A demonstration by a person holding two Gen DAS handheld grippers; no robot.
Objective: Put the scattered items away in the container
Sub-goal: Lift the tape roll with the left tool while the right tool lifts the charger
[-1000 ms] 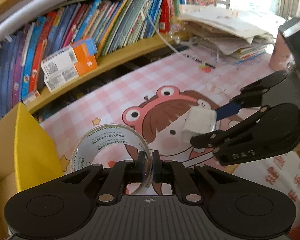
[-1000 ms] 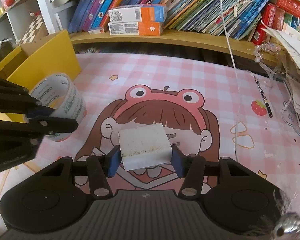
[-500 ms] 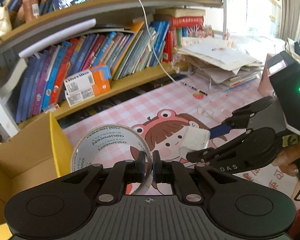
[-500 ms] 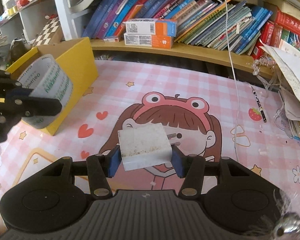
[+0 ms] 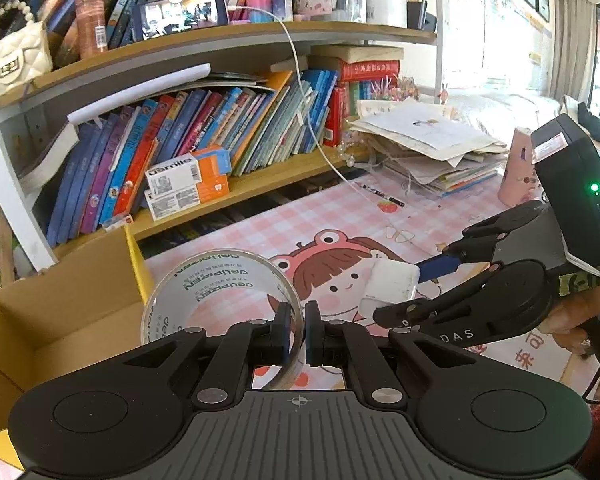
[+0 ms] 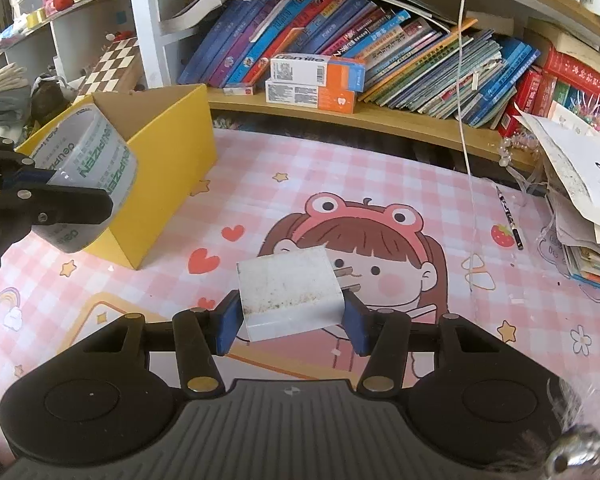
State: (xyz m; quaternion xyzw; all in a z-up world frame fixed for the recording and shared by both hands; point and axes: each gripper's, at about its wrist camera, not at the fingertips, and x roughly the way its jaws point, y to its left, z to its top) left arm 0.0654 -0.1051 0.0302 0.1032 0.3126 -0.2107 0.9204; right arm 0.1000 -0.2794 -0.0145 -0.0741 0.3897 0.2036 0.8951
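Observation:
My left gripper (image 5: 297, 330) is shut on the wall of a clear tape roll (image 5: 216, 284) and holds it in the air by the open yellow cardboard box (image 5: 60, 312). The roll also shows at the left of the right wrist view (image 6: 88, 184), in front of the box (image 6: 172, 168). My right gripper (image 6: 292, 320) is shut on a white plug charger (image 6: 290, 290), prongs to the right, held above the pink cartoon mat (image 6: 340, 184). The charger also shows in the left wrist view (image 5: 392, 284), to the right of the tape.
A bookshelf (image 6: 380, 56) full of books runs along the back, with two orange-and-white boxes (image 6: 316, 84) on its ledge. A stack of papers (image 5: 428, 148) lies at the right. A pencil (image 6: 510, 216) and a hanging white cable (image 6: 466, 100) are over the mat.
Both grippers have risen and drawn back with their items. The left has moved toward the yellow box, which now shows its open inside.

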